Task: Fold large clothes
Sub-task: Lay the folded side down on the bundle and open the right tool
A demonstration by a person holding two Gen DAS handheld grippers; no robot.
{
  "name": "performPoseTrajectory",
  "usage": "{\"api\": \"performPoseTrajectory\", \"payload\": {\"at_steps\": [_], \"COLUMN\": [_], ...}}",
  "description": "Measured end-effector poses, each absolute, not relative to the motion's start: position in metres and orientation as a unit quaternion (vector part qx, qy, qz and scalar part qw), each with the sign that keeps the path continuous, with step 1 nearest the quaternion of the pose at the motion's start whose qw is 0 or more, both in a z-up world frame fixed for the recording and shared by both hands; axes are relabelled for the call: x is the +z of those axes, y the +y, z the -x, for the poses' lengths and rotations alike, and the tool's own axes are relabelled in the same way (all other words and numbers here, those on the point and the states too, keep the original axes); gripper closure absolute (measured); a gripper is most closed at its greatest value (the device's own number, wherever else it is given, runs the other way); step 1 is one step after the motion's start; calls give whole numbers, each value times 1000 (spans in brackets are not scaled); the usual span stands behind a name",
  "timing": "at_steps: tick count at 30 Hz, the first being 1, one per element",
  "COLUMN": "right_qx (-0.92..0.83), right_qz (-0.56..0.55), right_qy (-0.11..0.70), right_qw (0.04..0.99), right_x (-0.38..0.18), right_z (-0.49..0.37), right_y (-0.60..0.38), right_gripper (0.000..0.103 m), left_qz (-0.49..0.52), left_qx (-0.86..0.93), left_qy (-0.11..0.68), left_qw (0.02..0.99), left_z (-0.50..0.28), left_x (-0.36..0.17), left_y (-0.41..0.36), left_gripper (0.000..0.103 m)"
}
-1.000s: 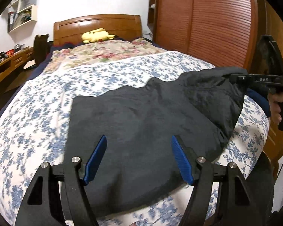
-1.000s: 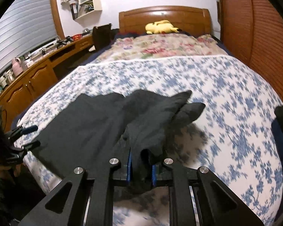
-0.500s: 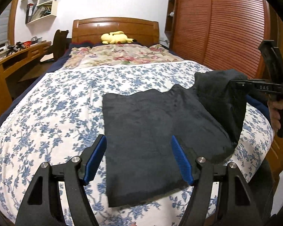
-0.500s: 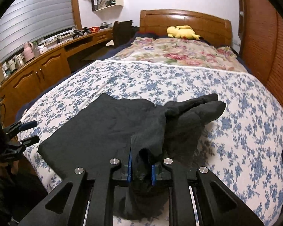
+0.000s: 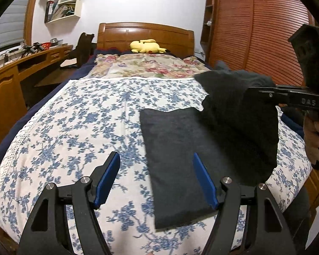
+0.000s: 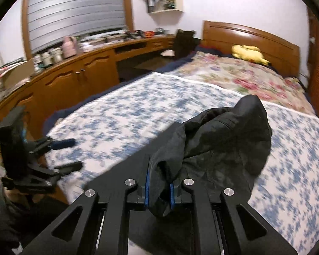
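Observation:
A large dark grey garment (image 5: 180, 148) lies on the flowered bed cover (image 5: 85, 123), with its right part lifted off the bed. My right gripper (image 6: 158, 186) is shut on a bunched fold of the garment (image 6: 223, 140) and holds it up in the air; it also shows in the left wrist view (image 5: 265, 91) at the right. My left gripper (image 5: 156, 180) is open and empty, just above the bed's near edge, with its right finger (image 5: 204, 182) over the garment's lower left part. It shows in the right wrist view (image 6: 68, 153) at the far left.
A yellow plush toy (image 5: 147, 46) lies by the wooden headboard (image 5: 145, 35). A wooden desk with clutter (image 6: 74, 72) runs along the left of the bed. A slatted wooden wardrobe (image 5: 261, 25) stands at the right. A dark chair (image 5: 84, 48) sits by the desk.
My right gripper has lifted the garment's fold higher and swung left across the bed. My left gripper has drawn back and left, so the flat part now lies more to the right.

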State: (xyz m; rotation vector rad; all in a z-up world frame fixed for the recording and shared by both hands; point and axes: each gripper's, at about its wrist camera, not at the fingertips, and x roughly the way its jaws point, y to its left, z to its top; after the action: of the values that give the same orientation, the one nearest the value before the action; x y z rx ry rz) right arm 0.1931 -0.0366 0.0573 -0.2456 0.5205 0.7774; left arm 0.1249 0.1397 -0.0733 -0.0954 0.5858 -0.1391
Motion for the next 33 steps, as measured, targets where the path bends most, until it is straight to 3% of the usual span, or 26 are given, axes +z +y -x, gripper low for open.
{"api": "performPoseTrajectory", "payload": {"at_steps": [7, 10, 14, 16, 23, 33], "right_qx": [428, 421, 424, 420, 371, 268], "right_qz": [112, 118, 111, 113, 129, 128], "right_qy": [300, 319, 313, 301, 265, 314], "right_qw": [845, 841, 842, 849, 881, 902], "right_x": [21, 7, 15, 24, 21, -39], "right_z": [-201, -207, -208, -198, -176, -196], "right_y": [-8, -7, -12, -15, -50, -112], "right_gripper": [88, 83, 55, 51, 49, 49], "left_qz": [60, 62, 61, 60, 57, 53], "left_qx": [-54, -50, -51, -55, -86, -132], "left_qy": [288, 293, 292, 291, 273, 267], "left_qw": [954, 953, 953, 953, 957, 953], "left_z": [-119, -117, -120, -121, -119, -118], "left_x": [-76, -80, -79, -79, -71, -68], "left_y": [159, 163, 162, 159, 139, 110], "left_gripper": [31, 31, 31, 31, 31, 31]}}
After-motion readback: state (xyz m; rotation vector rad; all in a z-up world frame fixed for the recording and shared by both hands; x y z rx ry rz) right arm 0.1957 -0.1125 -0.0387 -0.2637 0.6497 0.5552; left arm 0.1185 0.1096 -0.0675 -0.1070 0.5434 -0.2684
